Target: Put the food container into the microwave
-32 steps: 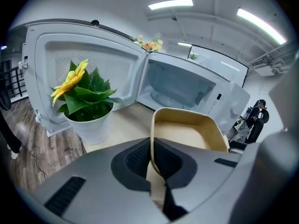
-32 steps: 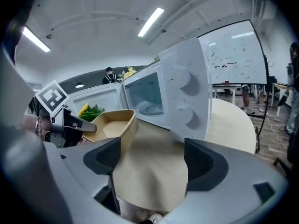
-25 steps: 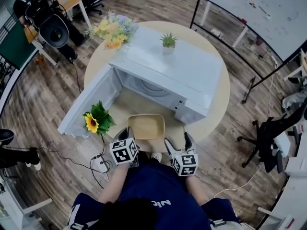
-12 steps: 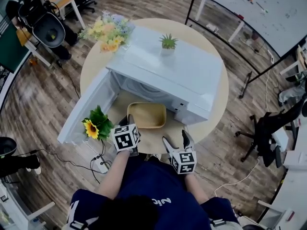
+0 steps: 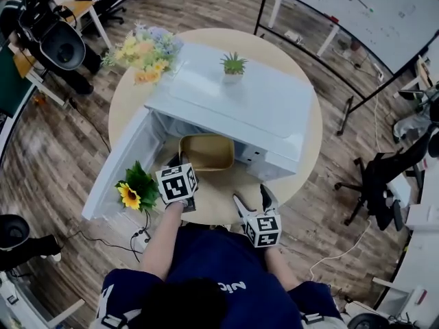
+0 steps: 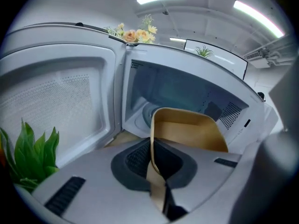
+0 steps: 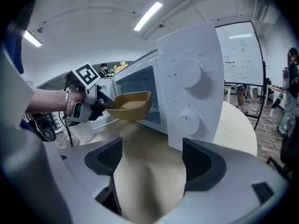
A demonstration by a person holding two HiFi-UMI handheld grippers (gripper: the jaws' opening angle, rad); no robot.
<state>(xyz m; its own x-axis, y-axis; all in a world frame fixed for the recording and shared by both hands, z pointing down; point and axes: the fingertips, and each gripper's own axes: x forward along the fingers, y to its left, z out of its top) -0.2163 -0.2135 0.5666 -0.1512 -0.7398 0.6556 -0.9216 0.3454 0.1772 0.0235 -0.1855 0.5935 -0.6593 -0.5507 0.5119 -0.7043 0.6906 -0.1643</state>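
Two hand-held grippers show in the head view. We see the left hand-held gripper (image 5: pixel 180 162) with its jaws closed tight on the near rim of the food container (image 5: pixel 207 152), the thin wall pinched between the dark pads. The food container is a shallow, tan tub with rounded corners and a matte surface, and nothing lies in it. It hangs clear of the tabletop (image 5: pixel 218 196) at the mouth of the microwave (image 5: pixel 233 105), its far edge under the top of the white casing. The microwave's door (image 5: pixel 122 162) stands wide open toward 8 o'clock. At 4 o'clock from the container we find the right hand-held gripper (image 5: pixel 252 199), jaws spread wide with only bare tabletop between them, facing the control panel (image 7: pixel 189 85) and its two knobs.
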